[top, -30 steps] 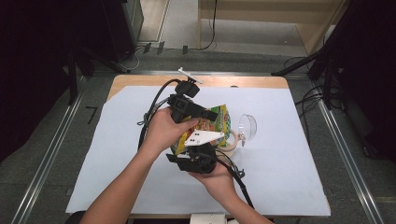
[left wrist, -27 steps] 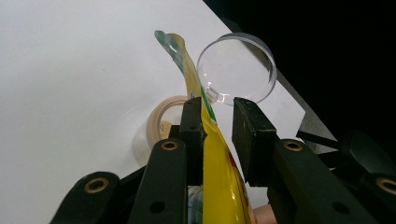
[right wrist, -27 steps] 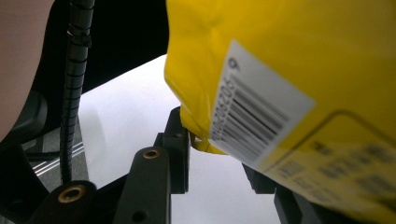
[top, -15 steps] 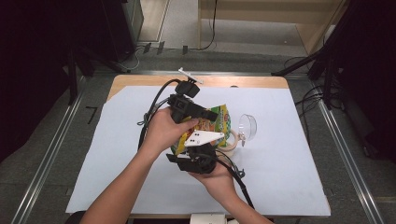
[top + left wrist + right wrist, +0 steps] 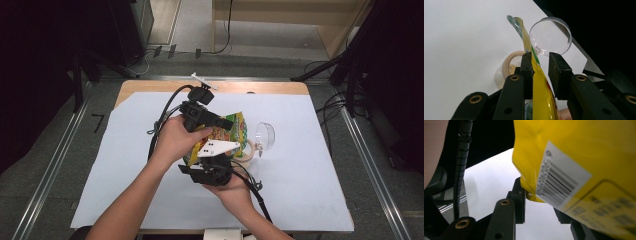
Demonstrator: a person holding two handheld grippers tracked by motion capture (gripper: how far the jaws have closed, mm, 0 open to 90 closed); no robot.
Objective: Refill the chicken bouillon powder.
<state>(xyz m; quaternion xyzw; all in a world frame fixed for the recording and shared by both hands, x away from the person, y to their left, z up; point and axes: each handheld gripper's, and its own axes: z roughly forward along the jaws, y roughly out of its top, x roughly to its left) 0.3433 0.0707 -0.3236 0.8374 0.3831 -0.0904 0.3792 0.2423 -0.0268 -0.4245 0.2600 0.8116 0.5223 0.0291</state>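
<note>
White sheet [image 5: 300, 180] covers most of table [image 5: 150, 87]; bare wood strip visible along far edge. Small white part [image 5: 202, 80] lies on that strip, near middle. Grey floor [image 5: 45, 150] surrounds table, metal rails [image 5: 362, 155] running along both sides. Black cables [image 5: 332, 107] trail on floor at right. Dark stands and equipment flank both sides. Pale wooden panel at far end.
</note>
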